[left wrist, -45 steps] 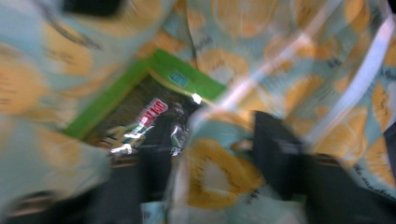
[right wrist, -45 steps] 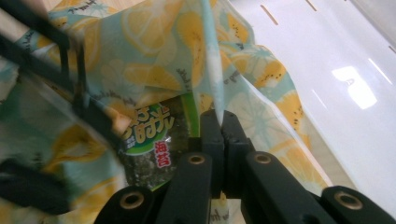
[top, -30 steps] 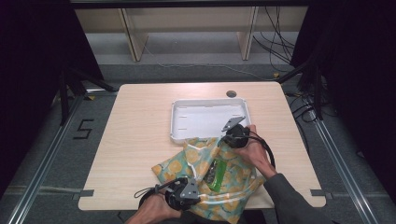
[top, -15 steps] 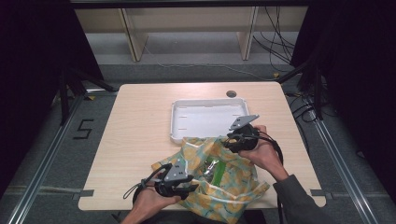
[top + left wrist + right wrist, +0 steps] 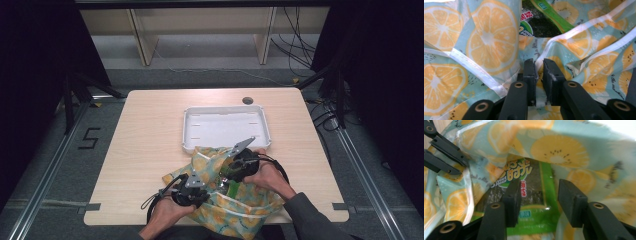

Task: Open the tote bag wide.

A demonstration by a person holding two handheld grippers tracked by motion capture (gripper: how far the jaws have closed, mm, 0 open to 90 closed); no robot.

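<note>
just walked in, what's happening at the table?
A person works a lemon-print bag at the table's near edge with tongs in each hand. The left tongs are nearly closed on a fold of the bag's fabric, having just been closing. The right tongs stand open at the bag's mouth, jaws either side of a green snack packet inside, not yet gripping it. A white tray sits behind the bag.

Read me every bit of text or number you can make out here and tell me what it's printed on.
"5": dark floor marking left of the table.
"Sweet & Hour", partly covered, with large yellow characters above it that I cannot read: green snack packet inside the lemon-print bag.
Red label with white characters on the packet: too blurred to read.
Cursive script on the bag fabric: too small to read.
</note>
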